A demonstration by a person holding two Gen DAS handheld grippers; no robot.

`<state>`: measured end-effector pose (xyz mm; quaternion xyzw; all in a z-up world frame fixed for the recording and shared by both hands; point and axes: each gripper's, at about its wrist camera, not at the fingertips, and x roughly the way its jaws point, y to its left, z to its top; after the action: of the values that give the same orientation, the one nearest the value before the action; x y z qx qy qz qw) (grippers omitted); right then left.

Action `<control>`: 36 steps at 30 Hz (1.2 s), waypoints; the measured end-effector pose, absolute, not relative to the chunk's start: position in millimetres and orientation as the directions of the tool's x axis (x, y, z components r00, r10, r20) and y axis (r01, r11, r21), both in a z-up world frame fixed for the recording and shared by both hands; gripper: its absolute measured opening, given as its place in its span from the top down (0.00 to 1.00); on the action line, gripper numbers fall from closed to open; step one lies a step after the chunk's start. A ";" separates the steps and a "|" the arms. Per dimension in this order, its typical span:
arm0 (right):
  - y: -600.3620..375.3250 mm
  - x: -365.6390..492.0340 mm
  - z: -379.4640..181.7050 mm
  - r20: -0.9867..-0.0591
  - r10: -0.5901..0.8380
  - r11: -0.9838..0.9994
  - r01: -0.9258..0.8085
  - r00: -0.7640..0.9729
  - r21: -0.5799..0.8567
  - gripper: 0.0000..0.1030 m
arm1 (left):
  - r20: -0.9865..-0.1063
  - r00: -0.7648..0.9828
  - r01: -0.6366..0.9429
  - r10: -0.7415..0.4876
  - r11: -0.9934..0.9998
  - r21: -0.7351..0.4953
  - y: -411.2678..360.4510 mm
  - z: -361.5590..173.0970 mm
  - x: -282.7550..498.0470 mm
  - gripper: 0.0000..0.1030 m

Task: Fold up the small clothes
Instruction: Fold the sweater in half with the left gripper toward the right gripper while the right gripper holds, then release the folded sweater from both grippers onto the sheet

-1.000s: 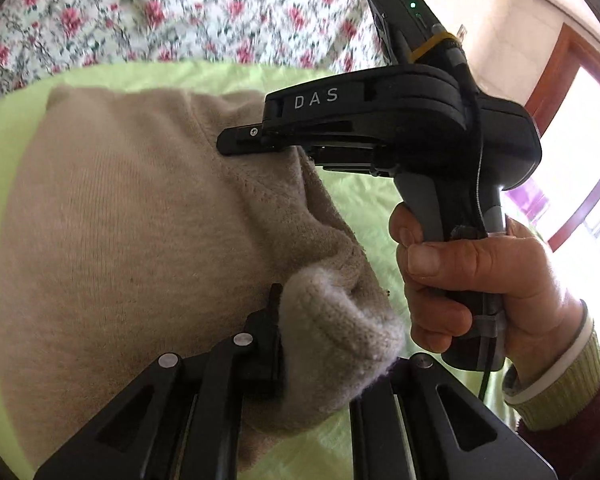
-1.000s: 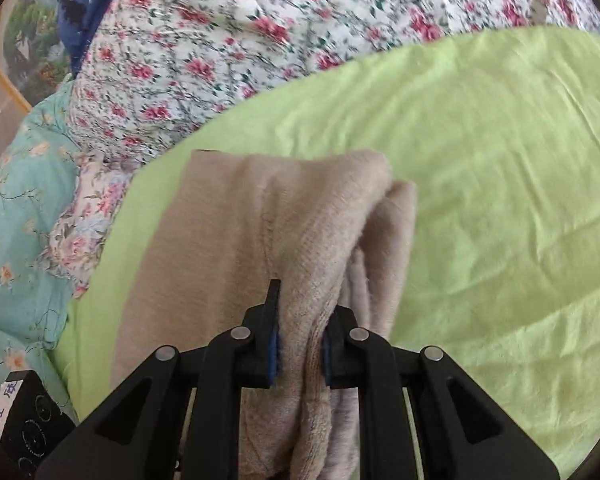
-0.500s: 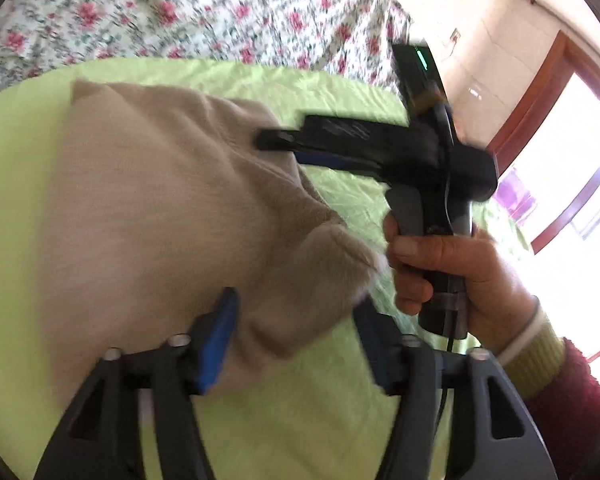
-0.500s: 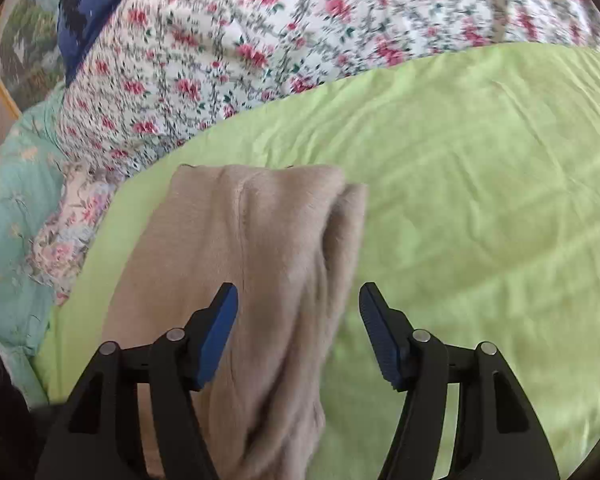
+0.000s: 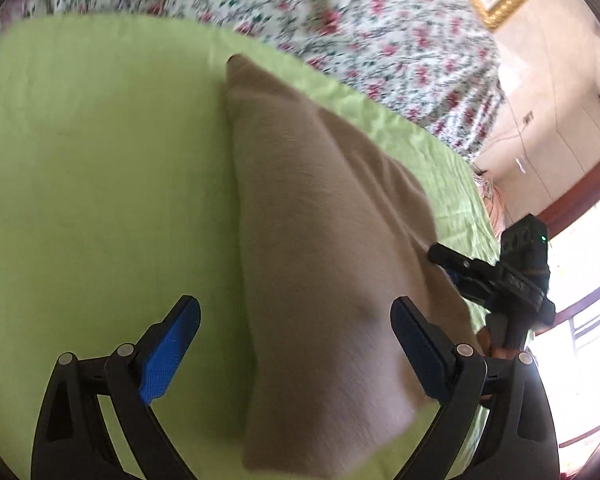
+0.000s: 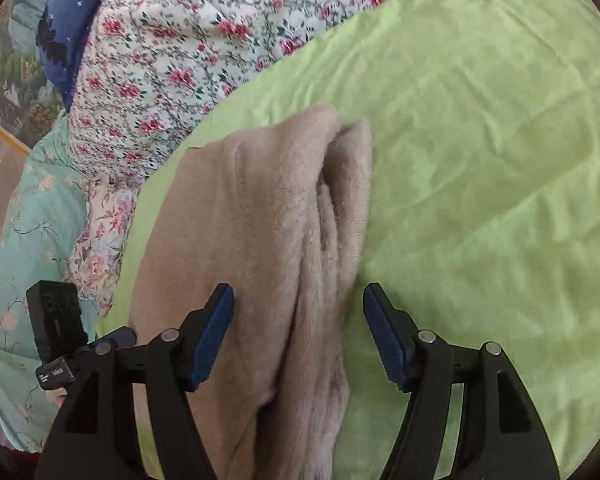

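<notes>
Both grippers have let go of the folded beige knit garment [image 5: 324, 264] since a second ago. It now lies flat on the lime-green bedsheet [image 5: 100, 168]. On the left gripper [image 5: 296, 352] the jaws are opening, already wide, straddling the garment's near end without touching it. On the right gripper [image 6: 298, 336] the jaws stand partly apart over the garment's layered edge [image 6: 332, 240], pads clear of it. A floral quilt [image 6: 172, 52] lies beyond.

Each fisheye camera looks forward and steeply down along its own gripper's fingers, close above the bed. Both views share the folded beige garment [image 5: 324, 264] [image 6: 260, 216] on the green sheet [image 5: 100, 160] [image 6: 480, 140], with the floral quilt [image 5: 340, 20] [image 6: 172, 52] behind.
</notes>
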<state>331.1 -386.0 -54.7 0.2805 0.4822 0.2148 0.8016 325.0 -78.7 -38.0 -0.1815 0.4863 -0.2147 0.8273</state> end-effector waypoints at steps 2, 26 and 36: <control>-381.6 335.9 -57.8 -0.656 0.616 0.751 -0.074 0.436 0.656 0.34 | -0.724 0.397 0.186 -0.563 0.822 -0.538 -82.7 -49.3 336.1 0.06; -182.5 275.5 -19.2 -0.513 0.809 0.587 -0.356 0.287 0.727 0.69 | -0.658 0.566 0.227 -0.497 0.861 -0.455 46.0 2.2 207.1 0.56; -131.6 270.9 -47.2 -0.628 0.742 0.663 -0.395 0.234 0.636 0.60 | -0.711 0.576 0.051 -0.402 0.886 -0.460 125.8 -48.6 160.6 0.49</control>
<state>270.9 -131.6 -47.2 0.1754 0.4952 0.3712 0.7657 160.6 125.8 -48.6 -0.1992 0.4412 -0.1309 0.8651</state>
